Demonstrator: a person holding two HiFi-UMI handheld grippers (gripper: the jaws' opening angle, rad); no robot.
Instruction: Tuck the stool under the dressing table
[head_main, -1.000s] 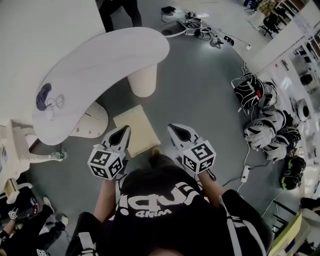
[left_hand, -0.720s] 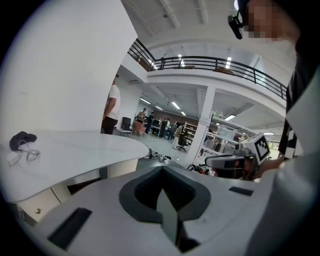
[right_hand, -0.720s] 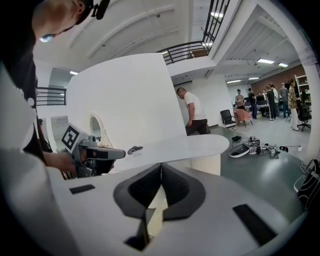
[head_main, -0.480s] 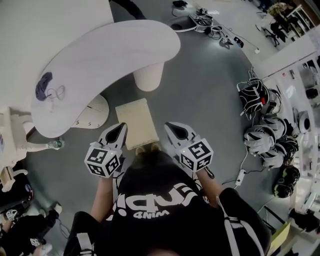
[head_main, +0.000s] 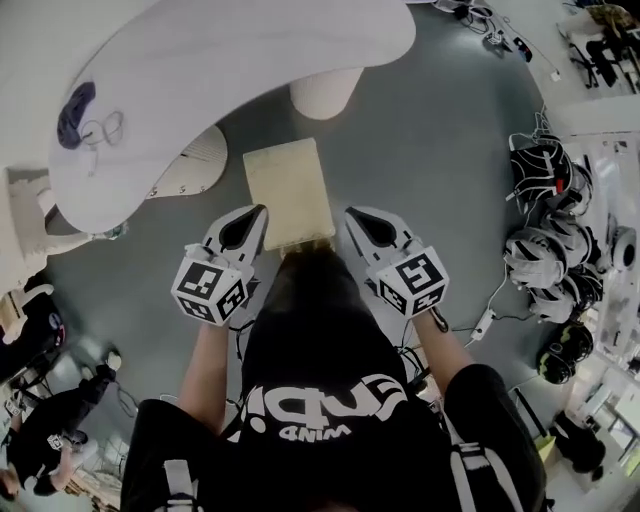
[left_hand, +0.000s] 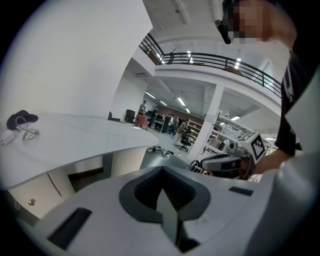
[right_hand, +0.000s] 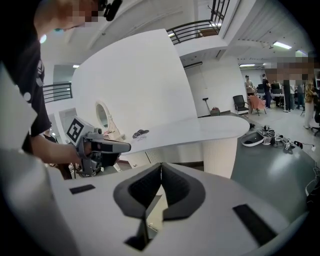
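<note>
The stool (head_main: 288, 190) has a square beige top and stands on the grey floor in front of the white curved dressing table (head_main: 230, 80), outside its edge. My left gripper (head_main: 254, 213) is shut and empty, just left of the stool's near corner. On the other side, just right of the stool's near edge, my right gripper (head_main: 353, 214) is also shut and empty. In the left gripper view the closed gripper (left_hand: 161, 170) points at the tabletop (left_hand: 75, 140). From the right gripper view, the closed gripper (right_hand: 161, 165) faces the table (right_hand: 200, 130), with a beige patch showing under it.
A fluted pedestal leg (head_main: 325, 90) and a drawer unit (head_main: 190, 160) stand under the table. A dark item with a cord (head_main: 75, 105) lies on its left end. Helmets and bags (head_main: 545, 230) line the right side. Cables (head_main: 490, 30) lie at the far right. People stand at the lower left (head_main: 40, 440).
Both grippers have sunk and moved forward to flank the stool's near edge. The stool keeps its place relative to the table leg.
</note>
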